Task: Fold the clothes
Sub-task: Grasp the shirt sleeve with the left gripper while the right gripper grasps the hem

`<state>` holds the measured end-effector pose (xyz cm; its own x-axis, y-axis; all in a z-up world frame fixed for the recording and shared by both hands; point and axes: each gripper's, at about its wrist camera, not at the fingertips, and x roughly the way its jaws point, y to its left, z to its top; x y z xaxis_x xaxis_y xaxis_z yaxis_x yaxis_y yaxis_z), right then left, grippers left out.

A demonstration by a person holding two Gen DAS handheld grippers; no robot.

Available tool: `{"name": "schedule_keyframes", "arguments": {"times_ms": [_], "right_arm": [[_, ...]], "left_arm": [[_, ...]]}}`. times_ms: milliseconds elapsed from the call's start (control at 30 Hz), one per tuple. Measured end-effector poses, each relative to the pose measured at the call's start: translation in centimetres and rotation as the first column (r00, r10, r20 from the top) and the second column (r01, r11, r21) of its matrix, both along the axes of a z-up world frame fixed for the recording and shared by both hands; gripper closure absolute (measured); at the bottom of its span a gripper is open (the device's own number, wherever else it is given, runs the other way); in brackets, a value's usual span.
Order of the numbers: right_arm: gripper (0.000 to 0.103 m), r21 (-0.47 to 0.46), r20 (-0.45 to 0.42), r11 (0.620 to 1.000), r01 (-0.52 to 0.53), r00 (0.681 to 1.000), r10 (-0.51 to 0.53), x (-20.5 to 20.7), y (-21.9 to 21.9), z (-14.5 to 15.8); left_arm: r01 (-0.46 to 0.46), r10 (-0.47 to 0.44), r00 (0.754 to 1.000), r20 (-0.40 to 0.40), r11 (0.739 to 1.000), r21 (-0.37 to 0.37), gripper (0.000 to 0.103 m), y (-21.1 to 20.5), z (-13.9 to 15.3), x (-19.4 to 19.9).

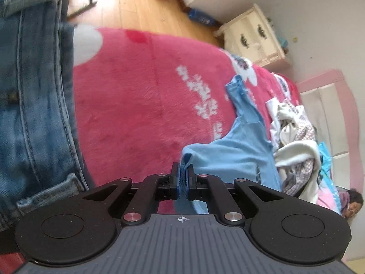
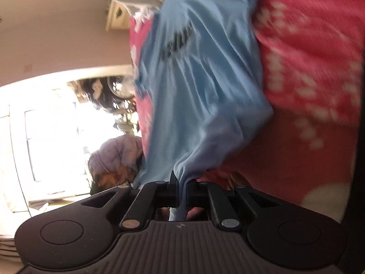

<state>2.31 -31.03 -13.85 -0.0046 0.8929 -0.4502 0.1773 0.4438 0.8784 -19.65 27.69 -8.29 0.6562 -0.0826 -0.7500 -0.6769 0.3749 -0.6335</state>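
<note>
A light blue T-shirt [image 1: 239, 146] lies stretched over a pink fleece blanket [image 1: 141, 96]. My left gripper [image 1: 182, 173] is shut on a bunched edge of the shirt, which sticks up between the pads. In the right wrist view the same blue shirt [image 2: 196, 86] hangs taut, with dark lettering on its front. My right gripper [image 2: 181, 182] is shut on another gathered corner, and the cloth runs down through the closed jaws. The blanket [image 2: 308, 114] fills that view's right side, blurred.
A person's blue jeans [image 1: 34, 96] fill the left of the left wrist view. A heap of white and patterned clothes [image 1: 296, 141] lies beyond the shirt. A cream nightstand [image 1: 253, 34] and wood floor [image 1: 136, 4] lie past the bed. A bright window [image 2: 50, 137] shows in the right wrist view.
</note>
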Motion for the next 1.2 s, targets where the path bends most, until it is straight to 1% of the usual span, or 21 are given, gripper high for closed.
{"name": "schedule_keyframes", "arguments": {"times_ms": [33, 133, 233, 267, 300, 367, 433, 467, 500, 533, 600, 667, 700, 733, 800, 833, 900, 933, 967, 1067, 1200], "right_arm": [[0.095, -0.003, 0.029, 1.000, 0.008, 1.000, -0.008, 1.2, 0.3, 0.5], [0.095, -0.001, 0.123, 0.998, 0.057, 0.991, -0.056, 7.2, 1.4, 3.3], [0.095, 0.046, 0.261, 0.990, 0.137, 0.954, -0.144, 12.6, 1.7, 9.3], [0.095, 0.070, 0.317, 0.986, 0.150, 0.934, -0.165, 13.3, 1.4, 11.7], [0.095, 0.094, 0.383, 0.984, 0.153, 0.907, -0.177, 13.5, 1.0, 14.2], [0.096, 0.115, 0.482, 0.982, 0.147, 0.857, -0.184, 12.5, 0.1, 17.8], [0.096, 0.112, 0.507, 0.985, 0.130, 0.845, -0.169, 10.7, -0.5, 18.7], [0.096, 0.090, 0.486, 0.989, 0.120, 0.861, -0.149, 9.6, -0.5, 17.5], [0.096, 0.068, 0.464, 0.992, 0.109, 0.877, -0.128, 8.5, -0.6, 16.4], [0.096, 0.046, 0.440, 0.994, 0.098, 0.892, -0.108, 7.5, -0.6, 15.2], [0.096, -0.017, 0.317, 0.997, 0.081, 0.946, -0.072, 6.0, 0.0, 10.5], [0.096, -0.086, 0.187, 0.995, 0.056, 0.982, -0.039, 4.6, 0.6, 5.6], [0.096, -0.123, 0.121, 0.992, 0.040, 0.992, -0.025, 4.0, 0.9, 3.1], [0.096, -0.145, 0.082, 0.989, 0.029, 0.997, -0.017, 3.5, 1.1, 1.5], [0.096, -0.187, 0.003, 0.982, 0.004, 1.000, -0.004, 2.6, 1.4, -1.5], [0.096, -0.206, -0.014, 0.979, -0.003, 1.000, 0.000, 2.3, 1.5, -2.2], [0.096, -0.225, -0.013, 0.974, -0.012, 1.000, 0.009, 2.1, 1.4, -2.3], [0.096, -0.235, -0.013, 0.972, -0.016, 1.000, 0.013, 2.0, 1.3, -2.3], [0.096, -0.247, -0.002, 0.969, -0.021, 1.000, 0.021, 2.0, 1.3, -2.1], [0.096, -0.273, 0.003, 0.961, -0.032, 0.999, 0.034, 1.9, 1.0, -1.6], [0.096, -0.310, 0.008, 0.949, -0.049, 0.998, 0.054, 0.9, 0.2, -1.6]], "left_arm": [[0.005, -0.005, 1.000, -0.007, 1.000, -0.015, 0.101, 0.1, -0.3, 0.7], [0.047, -0.047, 0.999, -0.015, 0.998, -0.029, 0.101, 0.7, -0.3, 5.5], [0.087, -0.087, 0.996, 0.019, 0.996, -0.016, 0.101, 1.2, 2.6, 13.0], [0.102, -0.103, 0.992, 0.071, 0.995, 0.019, 0.101, 0.9, 4.8, 13.9], [0.115, -0.121, 0.985, 0.123, 0.992, 0.055, 0.101, 0.6, 7.0, 14.7], [0.135, -0.161, 0.962, 0.222, 0.982, 0.129, 0.101, 0.0, 11.4, 16.4], [0.146, -0.205, 0.928, 0.310, 0.968, 0.203, 0.101, -0.7, 15.6, 17.8], [0.148, -0.220, 0.921, 0.321, 0.961, 0.235, 0.101, -0.9, 16.4, 16.8], [0.153, -0.231, 0.921, 0.313, 0.955, 0.254, 0.101, -1.1, 16.3, 15.8], [0.157, -0.238, 0.924, 0.300, 0.950, 0.270, 0.101, -1.2, 16.1, 14.7], [0.165, -0.227, 0.947, 0.229, 0.951, 0.263, 0.101, -0.8, 13.5, 12.6], [0.160, -0.190, 0.975, 0.118, 0.961, 0.225, 0.101, -0.3, 9.1, 11.0], [0.156, -0.171, 0.984, 0.058, 0.967, 0.202, 0.101, -0.1, 6.7, 10.2], [0.151, -0.151, 0.988, -0.015, 0.976, 0.158, 0.101, 0.2, 3.6, 9.4], [0.138, -0.122, 0.984, -0.133, 0.984, 0.116, 0.101, 0.7, -1.2, 8.3], [0.129, -0.107, 0.975, -0.193, 0.986, 0.107, 0.101, 0.8, -3.4, 7.6], [0.105, -0.079, 0.962, -0.262, 0.991, 0.088, 0.101, 1.2, -6.5, 6.5], [0.106, -0.077, 0.957, -0.278, 0.990, 0.090, 0.101, 1.4, -7.3, 6.0], [0.120, -0.085, 0.956, -0.281, 0.986, 0.111, 0.101, 1.2, -7.5, 5.9], [0.193, -0.132, 0.950, -0.285, 0.961, 0.199, 0.101, -0.2, -6.6, 6.4], [0.266, -0.189, 0.938, -0.291, 0.930, 0.253, 0.101, -1.4, -6.3, 7.0]]}}
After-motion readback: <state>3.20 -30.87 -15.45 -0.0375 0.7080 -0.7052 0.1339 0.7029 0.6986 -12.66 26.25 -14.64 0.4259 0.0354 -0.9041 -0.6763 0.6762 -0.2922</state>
